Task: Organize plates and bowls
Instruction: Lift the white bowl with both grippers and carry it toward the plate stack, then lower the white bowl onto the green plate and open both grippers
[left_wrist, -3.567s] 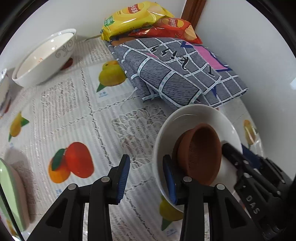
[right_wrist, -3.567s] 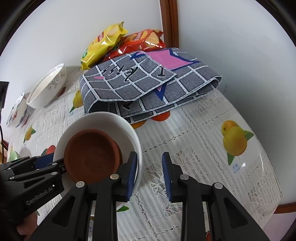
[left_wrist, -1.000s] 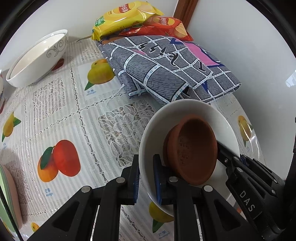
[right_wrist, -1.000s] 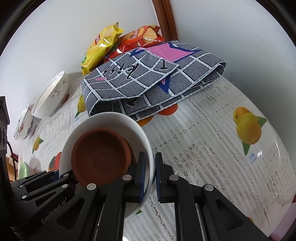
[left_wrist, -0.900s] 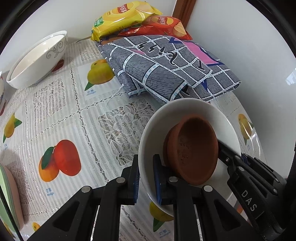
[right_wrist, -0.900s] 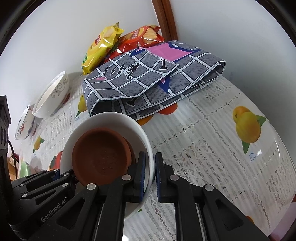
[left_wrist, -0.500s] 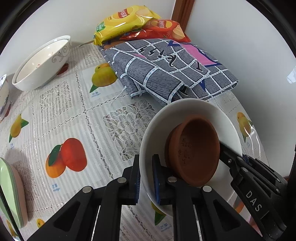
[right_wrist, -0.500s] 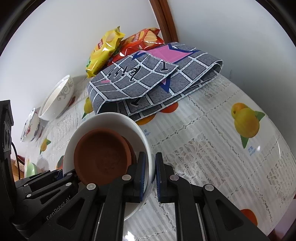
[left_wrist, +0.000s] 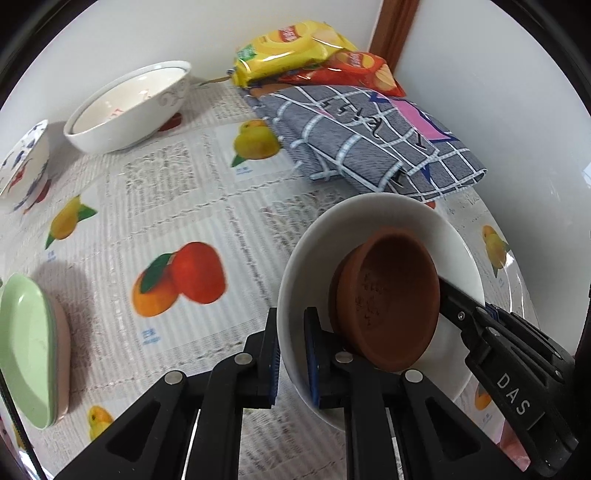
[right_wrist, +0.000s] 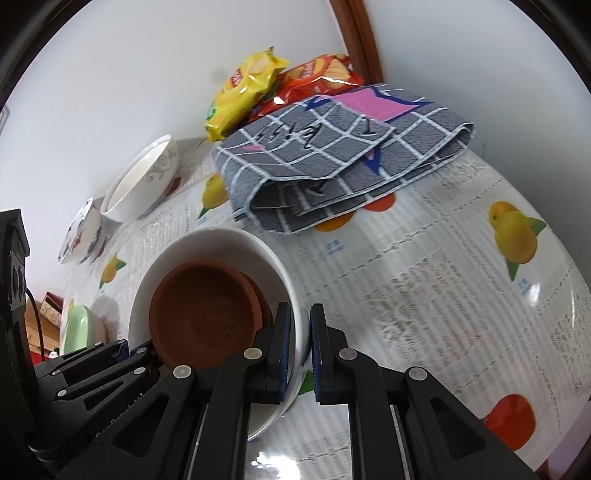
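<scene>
The white bowl (left_wrist: 384, 218) with one brown clay dish (left_wrist: 388, 299) inside it was held tilted above the worktop (left_wrist: 177, 192), the left tool (left_wrist: 291, 354) clamped nearly closed on its near rim and the right tool (right_wrist: 298, 350) clamped the same way on the opposite rim. So one nesting seemed done, but this pair was not yet put down anywhere. Still apart on the worktop were one large white bowl (left_wrist: 129, 107), one patterned bowl (left_wrist: 22, 162) and one small stack of a green plate on a pink one (left_wrist: 29, 350), beside one folded cloth (left_wrist: 373, 144) and two snack bags (left_wrist: 291, 48).
</scene>
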